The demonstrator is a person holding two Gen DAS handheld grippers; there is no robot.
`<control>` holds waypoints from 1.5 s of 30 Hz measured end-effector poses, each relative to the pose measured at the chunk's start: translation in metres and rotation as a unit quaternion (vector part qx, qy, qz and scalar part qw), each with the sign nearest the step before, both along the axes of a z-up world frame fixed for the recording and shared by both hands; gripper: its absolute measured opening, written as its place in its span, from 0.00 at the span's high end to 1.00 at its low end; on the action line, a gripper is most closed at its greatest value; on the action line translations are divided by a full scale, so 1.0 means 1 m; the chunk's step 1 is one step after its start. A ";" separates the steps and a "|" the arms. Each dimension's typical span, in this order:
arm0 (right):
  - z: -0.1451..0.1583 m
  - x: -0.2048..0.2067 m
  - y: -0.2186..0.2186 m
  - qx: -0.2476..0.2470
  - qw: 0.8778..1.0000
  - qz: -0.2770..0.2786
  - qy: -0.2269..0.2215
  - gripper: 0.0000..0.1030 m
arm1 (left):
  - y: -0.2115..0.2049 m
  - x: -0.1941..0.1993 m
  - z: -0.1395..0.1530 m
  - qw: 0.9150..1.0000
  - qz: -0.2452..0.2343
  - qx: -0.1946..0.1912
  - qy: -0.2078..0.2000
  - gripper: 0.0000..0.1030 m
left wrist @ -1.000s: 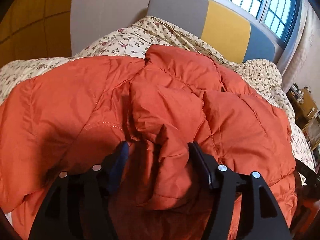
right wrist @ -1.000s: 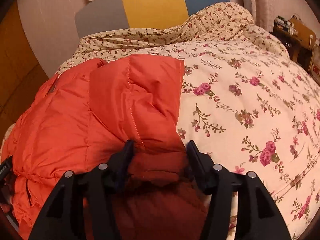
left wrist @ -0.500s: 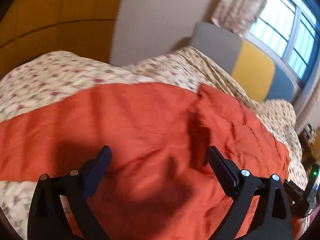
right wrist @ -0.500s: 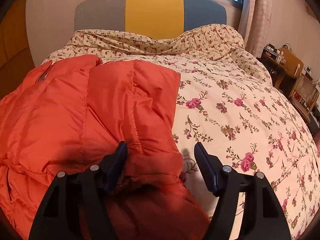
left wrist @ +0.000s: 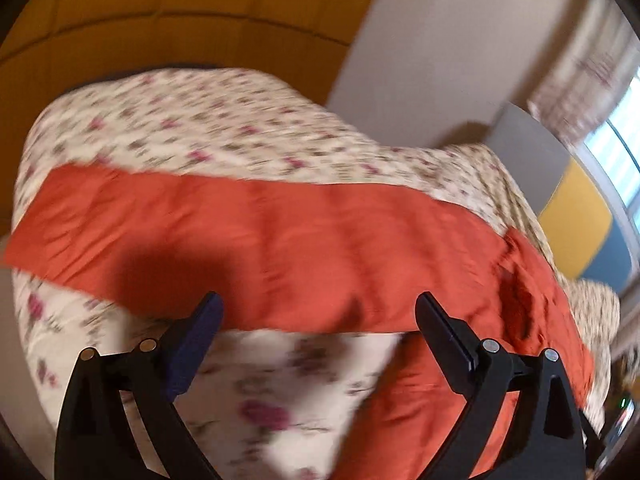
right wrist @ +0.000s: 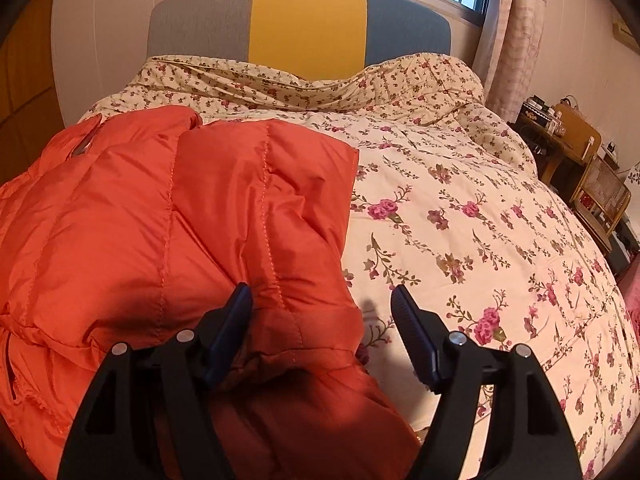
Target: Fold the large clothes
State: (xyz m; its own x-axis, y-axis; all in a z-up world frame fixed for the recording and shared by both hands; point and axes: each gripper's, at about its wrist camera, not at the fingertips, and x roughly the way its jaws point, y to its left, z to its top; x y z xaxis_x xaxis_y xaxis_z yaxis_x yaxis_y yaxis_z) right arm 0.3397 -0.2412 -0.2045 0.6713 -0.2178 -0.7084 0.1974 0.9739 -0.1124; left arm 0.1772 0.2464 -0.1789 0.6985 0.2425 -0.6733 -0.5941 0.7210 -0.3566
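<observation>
Bare floral quilt (right wrist: 480, 220) right of the orange jacket (right wrist: 160, 220).

The right gripper (right wrist: 322, 300) hangs at six o'clock with jaws opening over the cuff end of the orange puffer jacket (right wrist: 160, 240), which lies at nine o'clock on the floral quilt (right wrist: 480, 220).
</observation>
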 end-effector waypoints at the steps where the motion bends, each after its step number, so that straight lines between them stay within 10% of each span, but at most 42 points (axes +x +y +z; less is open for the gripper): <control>1: 0.000 0.000 0.000 -0.001 1.000 0.000 0.000 0.30 | 0.008 -0.007 -0.003 1.000 0.012 -0.009 0.002 0.07; 24: 0.001 0.001 -0.001 -0.005 1.000 -0.002 0.001 0.28 | 0.096 -0.059 -0.039 0.970 0.184 -0.144 -0.070 0.33; 29: 0.001 0.001 -0.001 -0.005 1.000 -0.002 0.002 0.28 | 0.113 -0.049 -0.044 0.960 0.229 -0.155 -0.052 0.78; 37: 0.002 0.002 -0.001 -0.004 1.000 -0.002 0.002 0.27 | 0.058 -0.013 0.029 0.981 0.169 0.002 -0.092 0.87; 45: 0.001 0.003 -0.002 -0.001 1.000 -0.003 0.001 0.27 | -0.021 0.044 0.080 0.986 0.054 0.096 -0.127 0.87</control>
